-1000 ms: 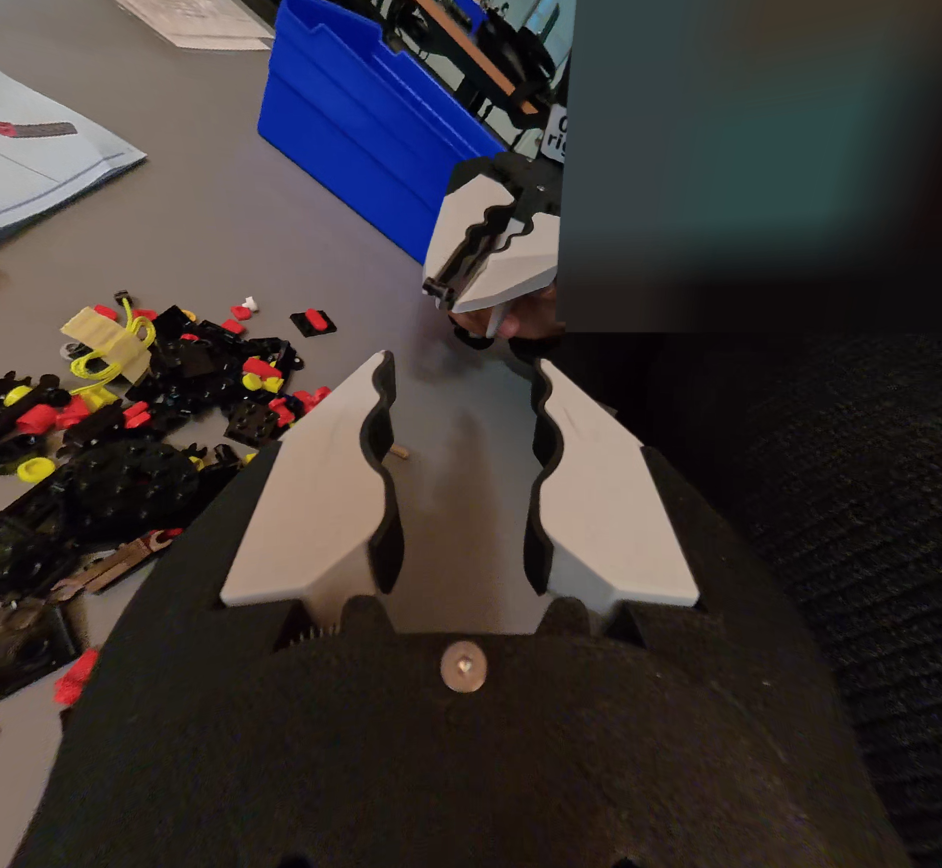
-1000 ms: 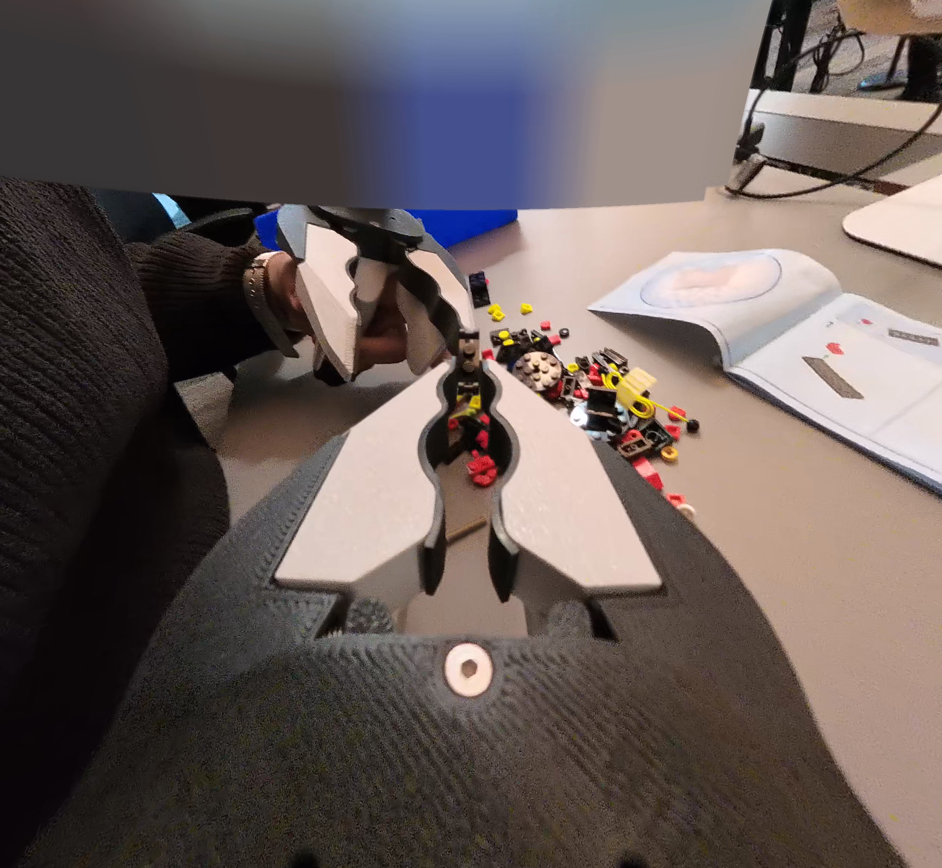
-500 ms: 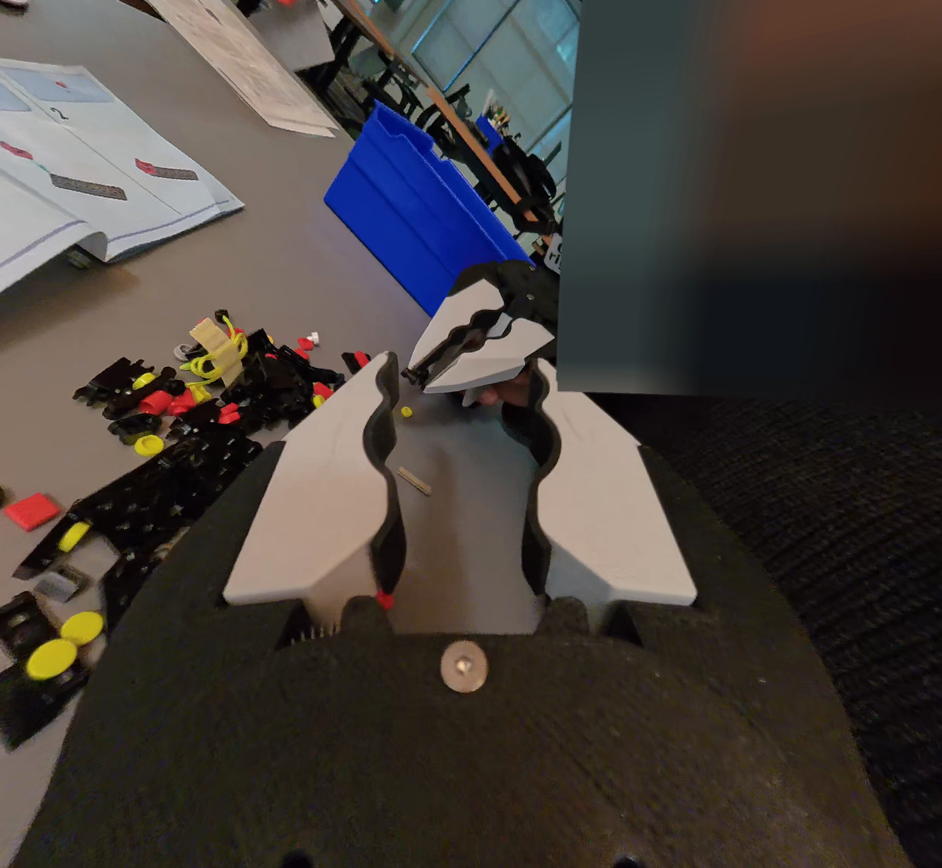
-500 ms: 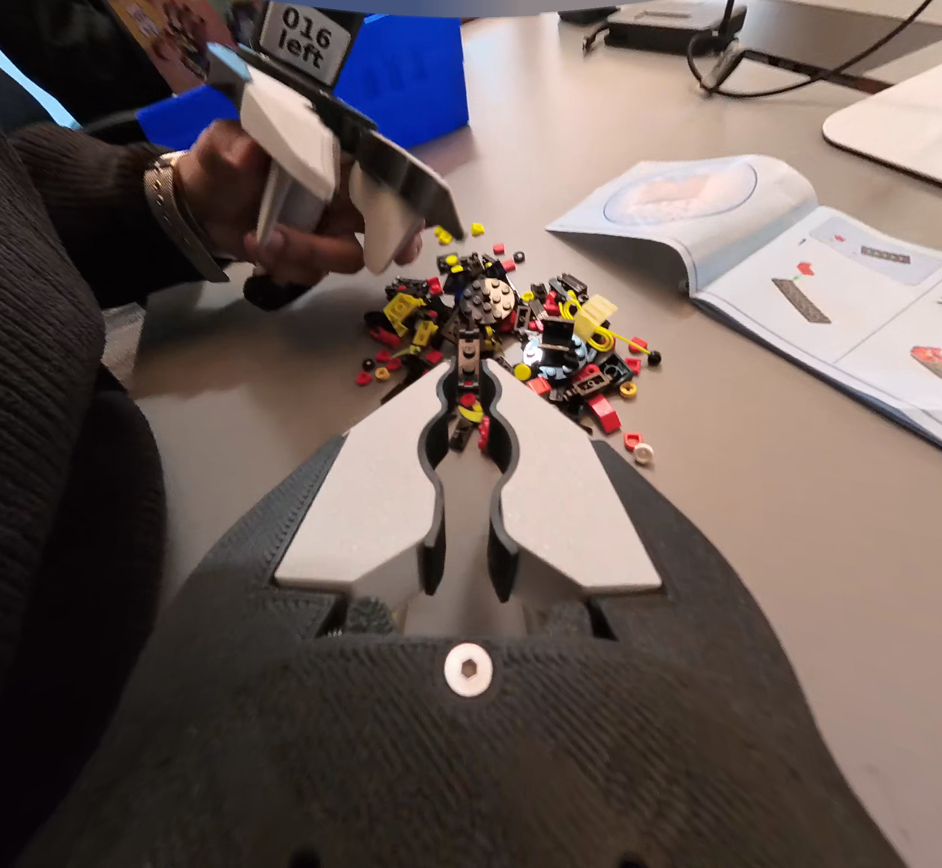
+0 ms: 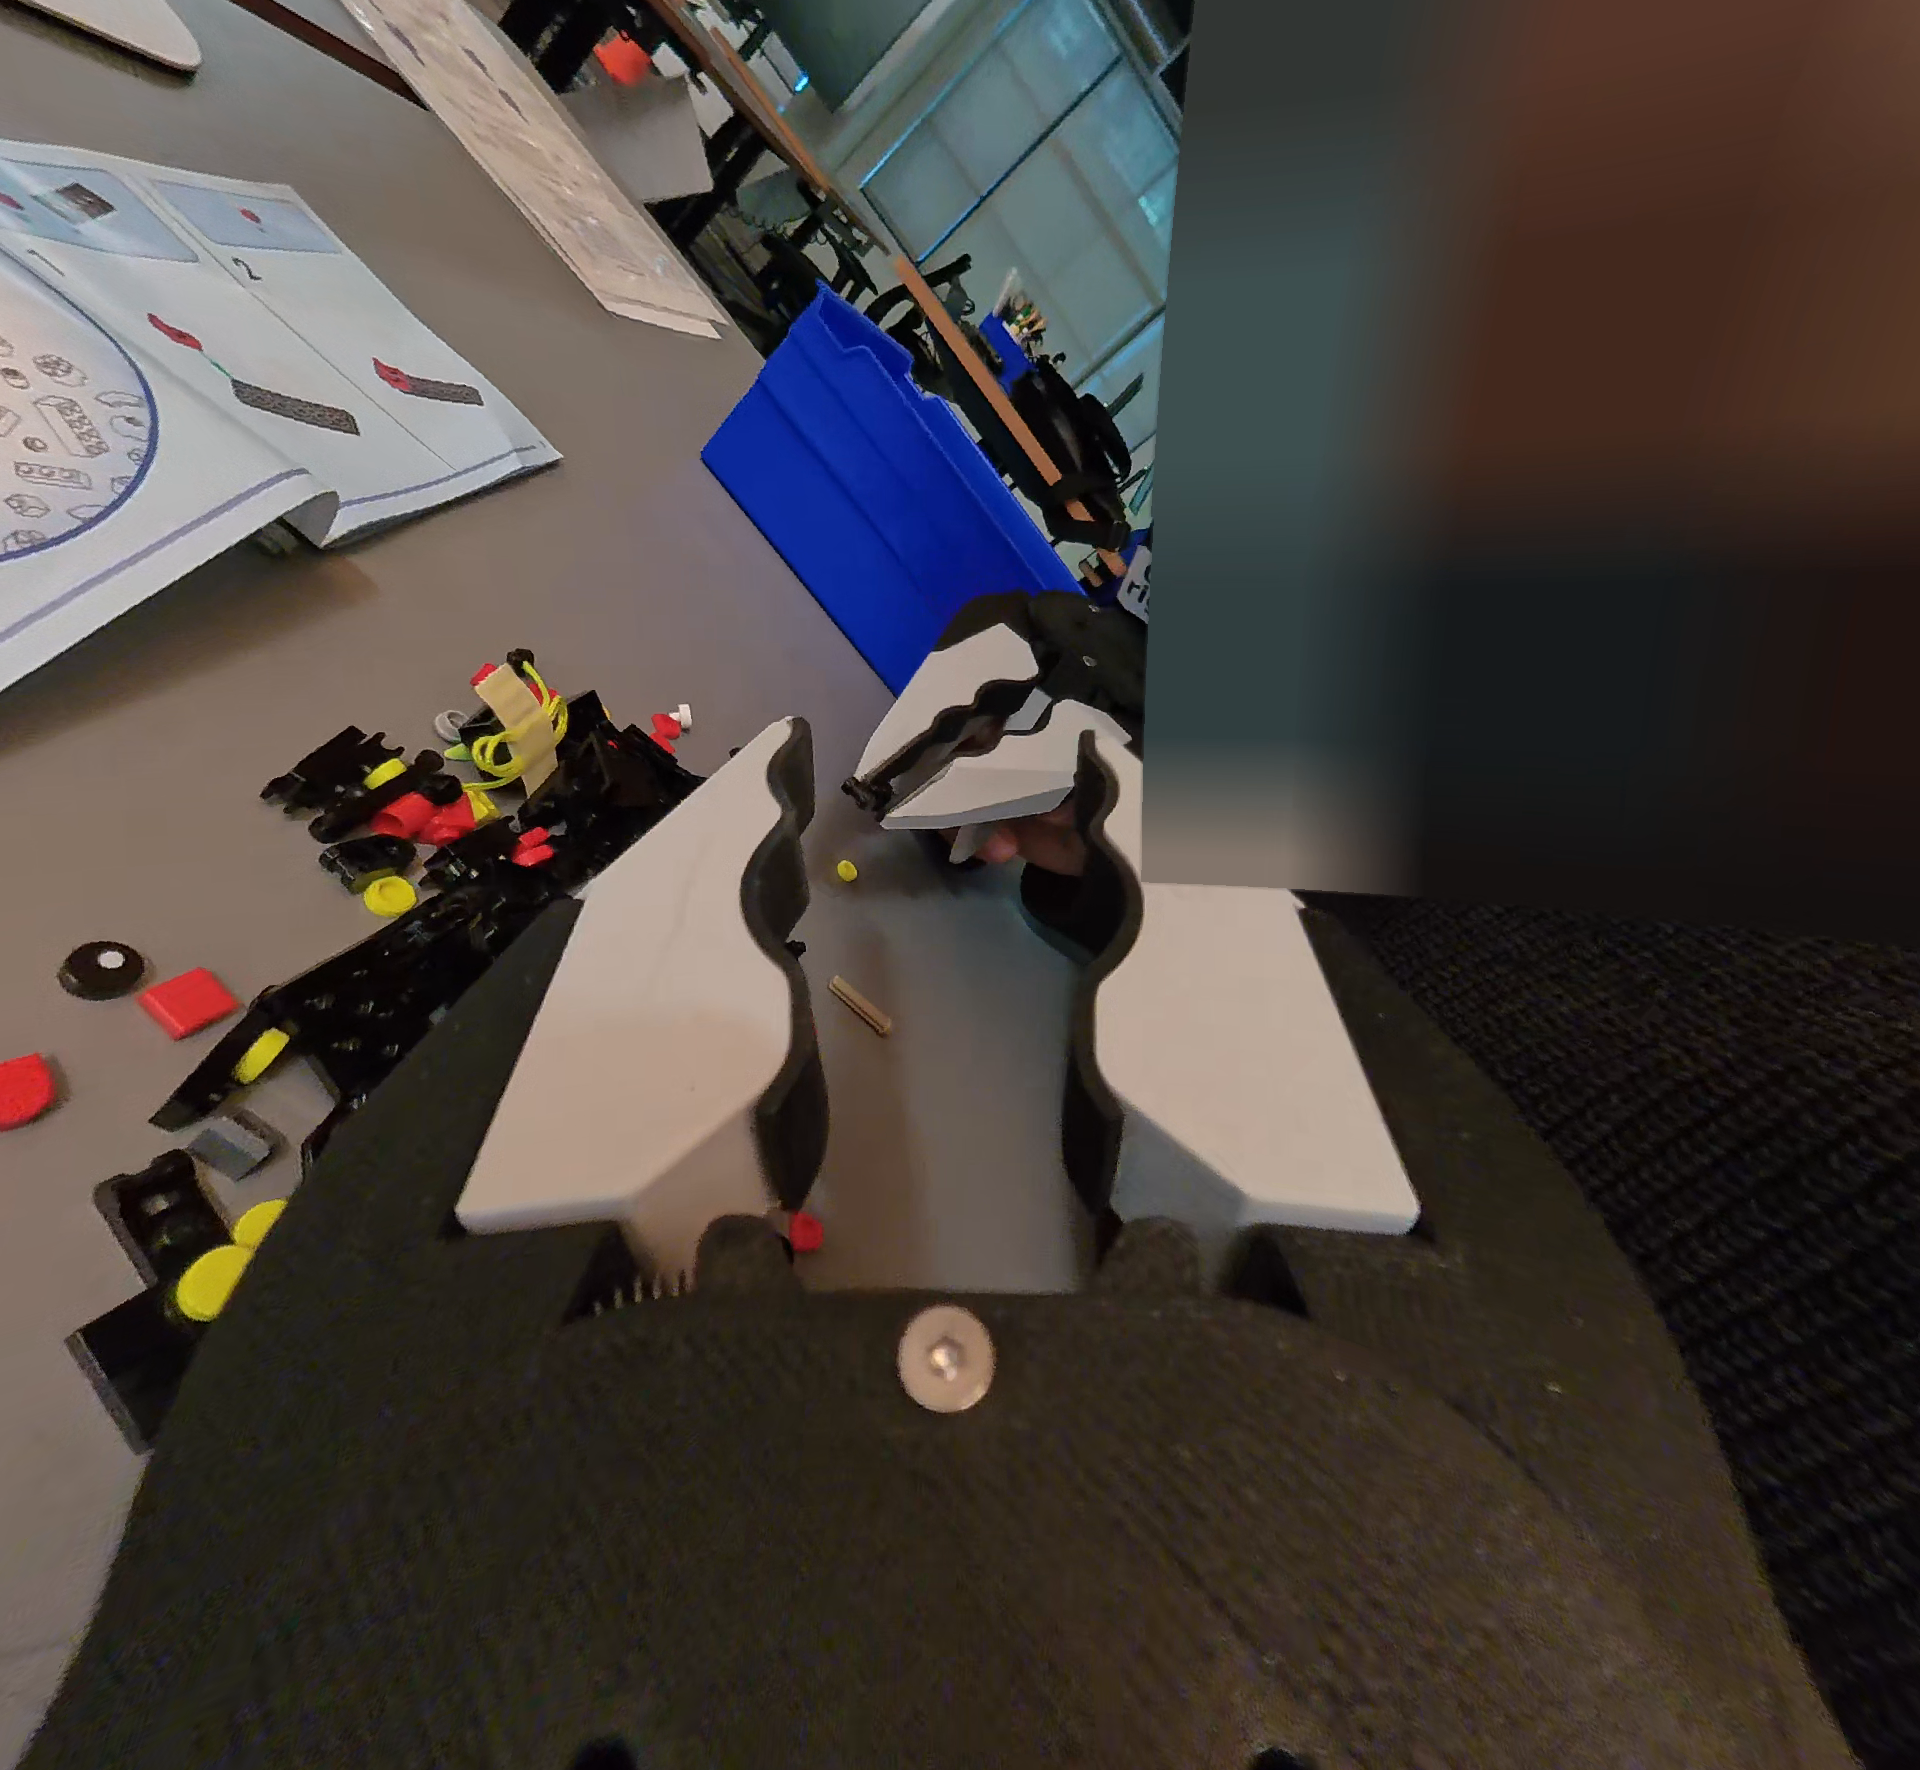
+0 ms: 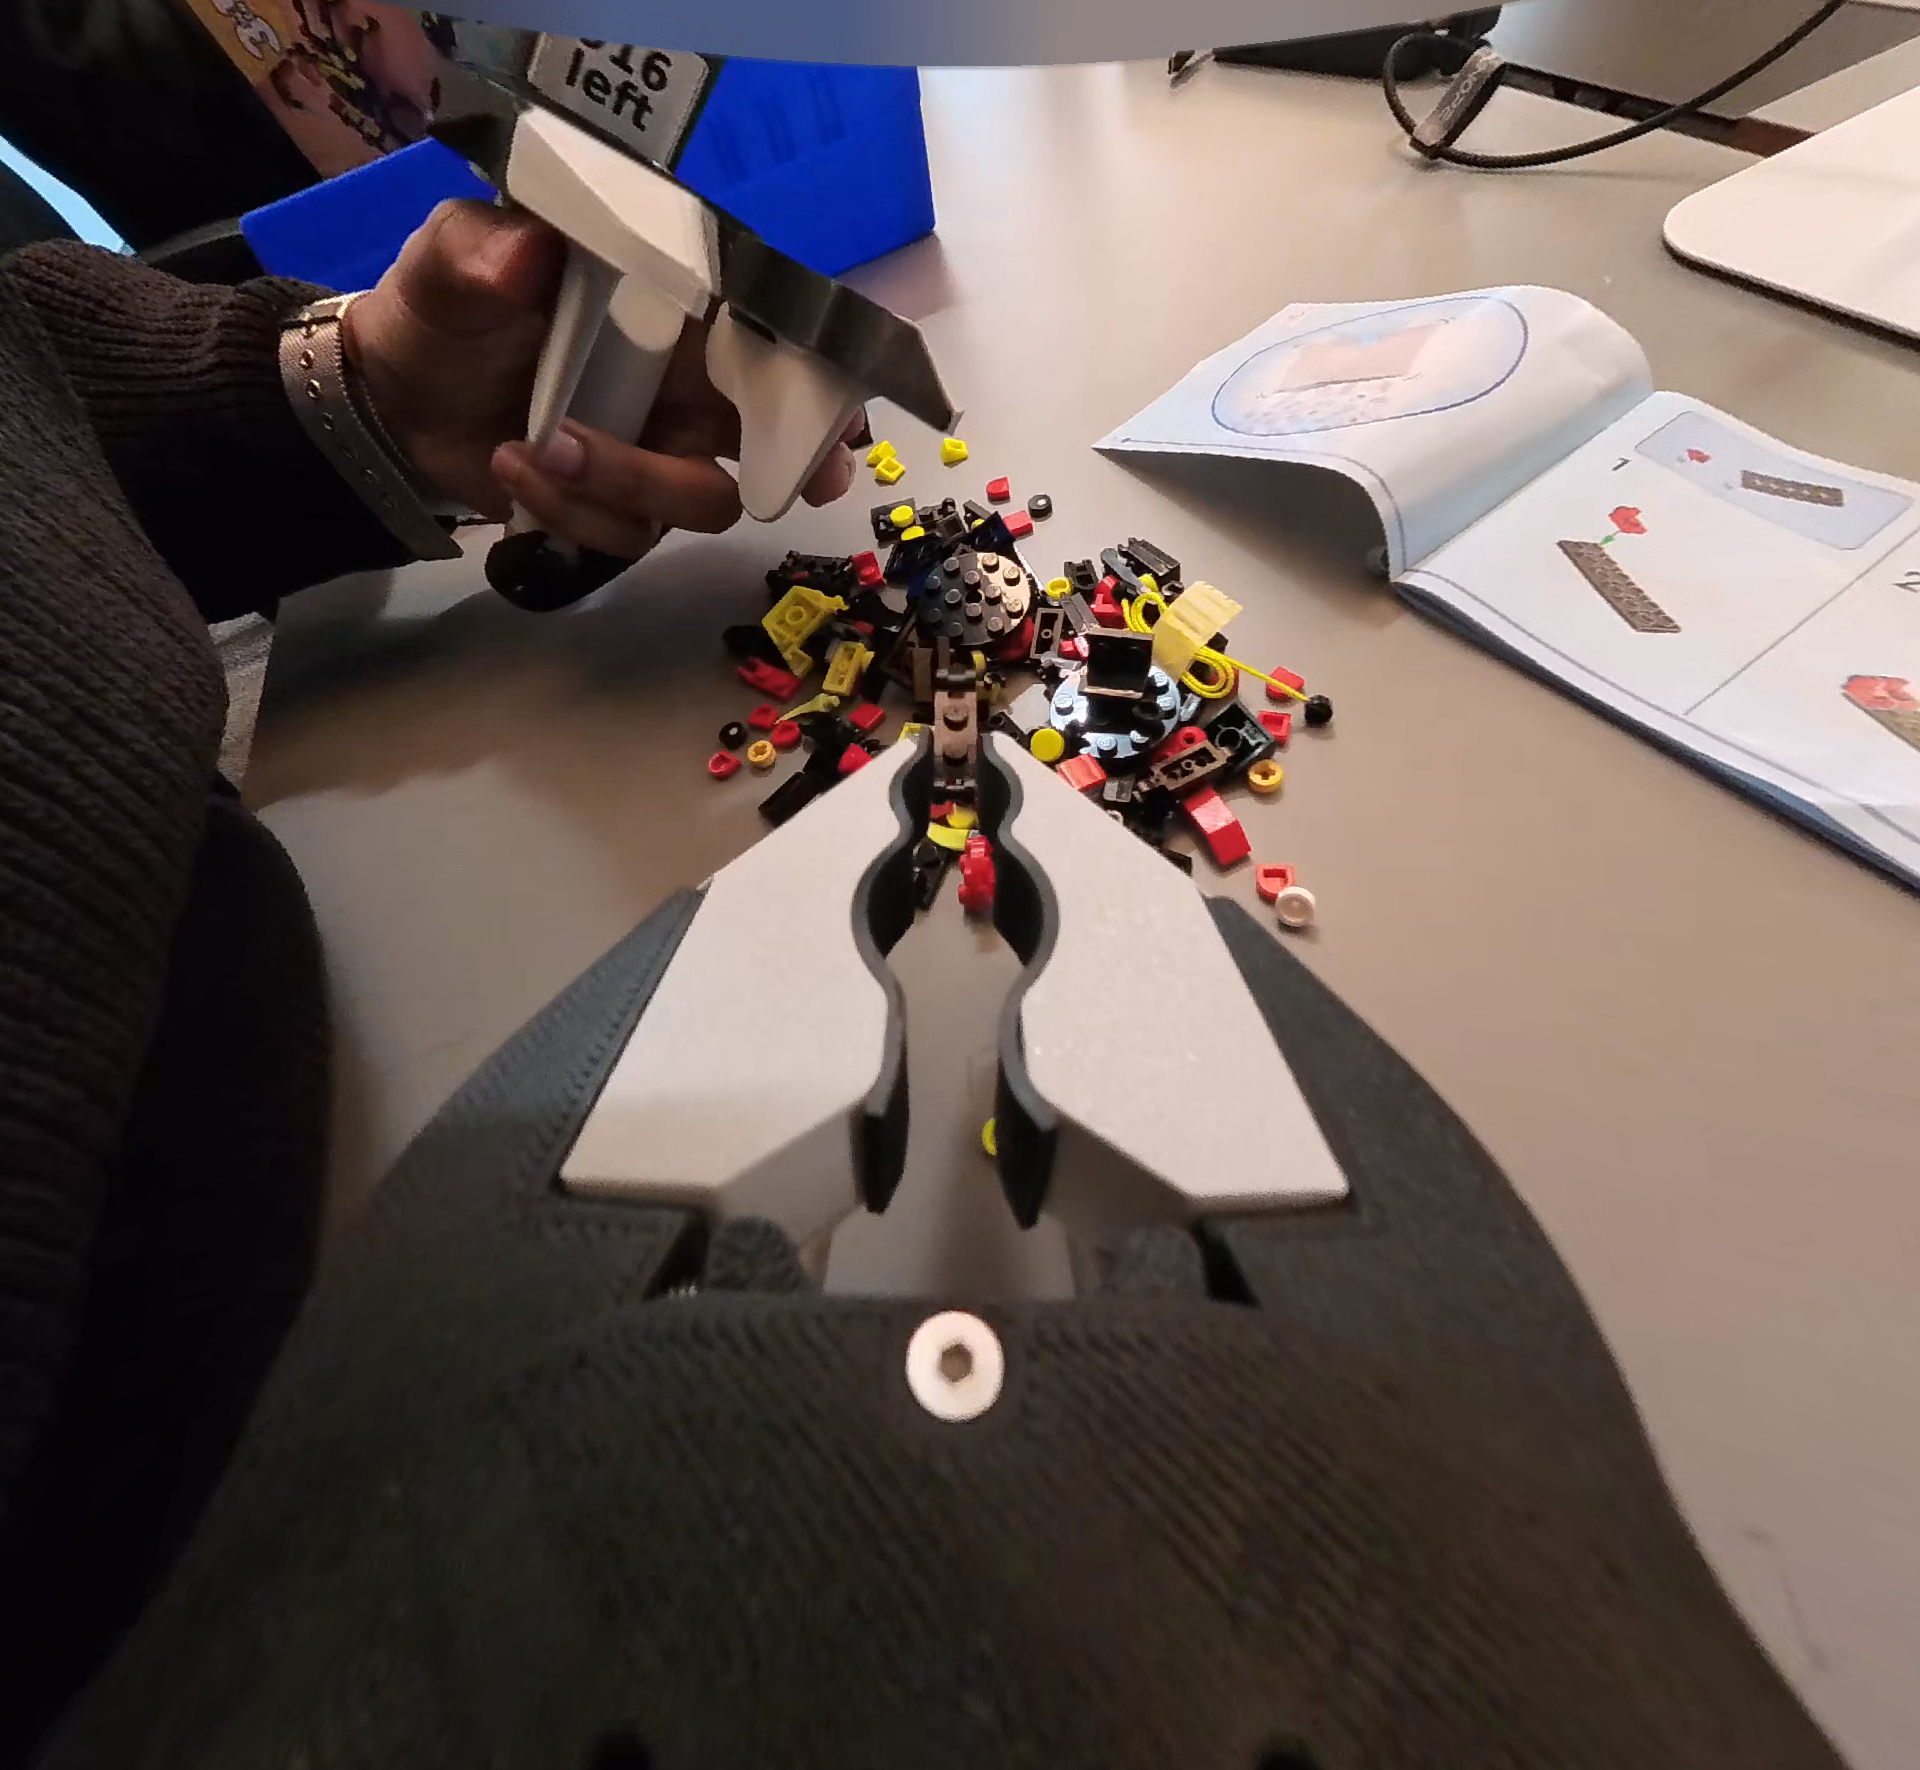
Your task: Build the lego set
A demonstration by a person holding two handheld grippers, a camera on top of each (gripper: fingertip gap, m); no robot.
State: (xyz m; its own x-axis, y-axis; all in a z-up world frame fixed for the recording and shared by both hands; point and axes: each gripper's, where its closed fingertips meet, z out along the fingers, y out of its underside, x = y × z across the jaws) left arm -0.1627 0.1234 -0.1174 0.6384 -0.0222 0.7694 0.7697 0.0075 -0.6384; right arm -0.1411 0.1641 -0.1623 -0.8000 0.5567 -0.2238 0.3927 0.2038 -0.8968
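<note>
A pile of black, red and yellow lego pieces (image 6: 1018, 640) lies on the grey table (image 6: 1455, 993); it also shows at the left of the left wrist view (image 5: 436, 837). My right gripper (image 6: 956, 756) is shut on a narrow brown and black lego piece (image 6: 951, 707) and holds it over the near edge of the pile. My left gripper (image 5: 940, 749) is open and empty, above bare table with a small tan rod (image 5: 860, 1005) under it. In the right wrist view it (image 6: 935, 411) hovers over the far left of the pile. The right gripper (image 5: 868, 790) points toward the left one.
An open instruction booklet (image 6: 1558, 494) lies right of the pile, also visible in the left wrist view (image 5: 208, 390). A blue bin (image 5: 862, 494) stands behind the pile. Cables (image 6: 1475, 99) and a white board (image 6: 1818, 214) lie at the far right. A dark knitted sleeve (image 6: 114, 681) fills the left. Some 7 cm of space lies between my two pairs of fingers.
My right gripper has moved forward over the pile with the piece still in it. My left gripper has swung up and away from it, to the far left side of the pile.
</note>
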